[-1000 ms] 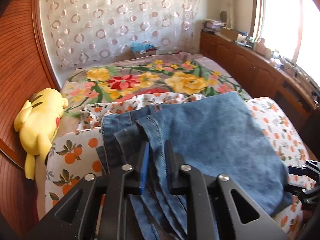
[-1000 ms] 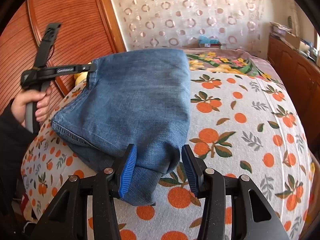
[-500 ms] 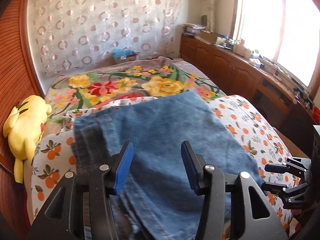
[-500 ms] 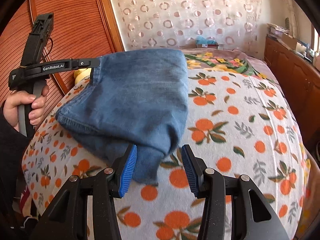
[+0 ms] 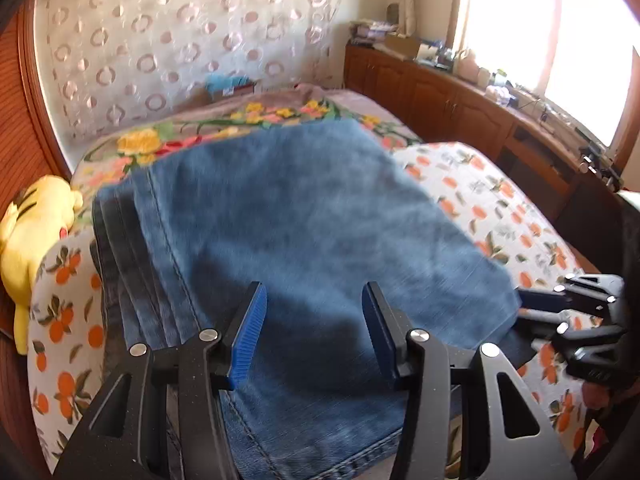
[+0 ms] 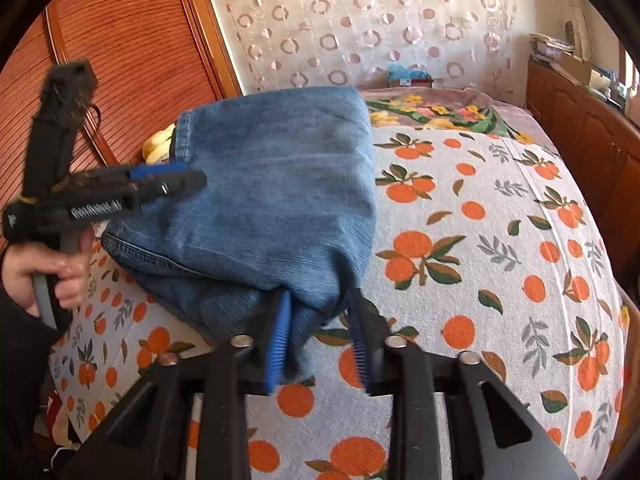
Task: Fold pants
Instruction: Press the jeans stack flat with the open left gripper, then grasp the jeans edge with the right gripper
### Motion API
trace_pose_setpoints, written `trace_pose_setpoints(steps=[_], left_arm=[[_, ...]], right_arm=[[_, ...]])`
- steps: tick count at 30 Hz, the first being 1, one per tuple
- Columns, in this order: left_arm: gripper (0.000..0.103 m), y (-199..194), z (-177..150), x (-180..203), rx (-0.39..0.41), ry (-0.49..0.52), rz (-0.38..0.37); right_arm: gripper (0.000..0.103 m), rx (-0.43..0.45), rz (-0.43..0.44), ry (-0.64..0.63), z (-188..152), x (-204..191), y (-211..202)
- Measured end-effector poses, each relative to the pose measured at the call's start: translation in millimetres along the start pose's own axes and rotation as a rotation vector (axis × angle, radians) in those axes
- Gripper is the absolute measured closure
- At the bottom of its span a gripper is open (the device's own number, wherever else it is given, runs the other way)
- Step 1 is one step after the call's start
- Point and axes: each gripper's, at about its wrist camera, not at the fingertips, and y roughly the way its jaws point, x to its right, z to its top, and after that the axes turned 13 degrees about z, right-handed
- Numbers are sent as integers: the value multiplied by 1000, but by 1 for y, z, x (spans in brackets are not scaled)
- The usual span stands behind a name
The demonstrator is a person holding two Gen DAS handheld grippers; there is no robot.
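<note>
Folded blue jeans (image 5: 320,220) lie on the orange-print bedsheet (image 5: 500,208). My left gripper (image 5: 314,320) hovers open just above their near part, with nothing pinched between its blue pads. From the right wrist view that left gripper (image 6: 192,178) sits at the jeans' (image 6: 272,184) left edge, held by a hand (image 6: 44,272). My right gripper (image 6: 320,332) is at the near corner of the jeans. Its jaws are closing with that corner between them; the cloth lies against the left pad and a gap shows at the right pad. The right gripper (image 5: 528,312) also shows at the jeans' right corner.
A yellow plush toy (image 5: 28,232) lies at the bed's left edge by the wooden panel (image 6: 120,60). A floral blanket (image 5: 240,128) covers the far end of the bed. Wooden cabinets (image 5: 460,104) with clutter run under the window at right.
My left gripper opened, let go of the jeans' stacked hems and moved right over the fold. My right gripper's jaws have narrowed around the jeans' near corner.
</note>
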Motion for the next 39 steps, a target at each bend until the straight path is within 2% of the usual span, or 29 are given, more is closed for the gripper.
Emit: trace_pose_setpoints(steps=[1,3,12,16,23,26,28,31,35,38,39], left_arm=[[52,3,-2,0,-11,-1,7],[52,9,-7,0,-24,0,10],[52,18,-11,-10,-30,-17,9],[52,17,-11,-9,-26,-17,16],[52,13,-8,-8,-29,-9,27],[52,8,-5,-7,-22,-18,15],[52,4,-3,-6,-13,-15,10],[52,-4,2,0,9,-4,6],[50,-11,11,6,39,4,-13],[21,-13,18,11,51,10,-12],[21,-14,21,12,64,11,-9]], right_arm=[[95,10,10,-2,0,-1,-1],[99,26,14,-11,-2,-4,-5],[102,42,11,-36,-13,-14,-25],[102,19,9,-4,-15,-8,-25],[101,47,-12,13,-11,-3,-39],[92,60,-32,21,-8,1,-40],[77,60,-38,24,-4,4,-38],[63,56,-23,18,2,5,-30],[61,54,-4,21,4,7,-18],[60,57,4,23,5,9,-14],[59,59,7,24,5,11,-13]])
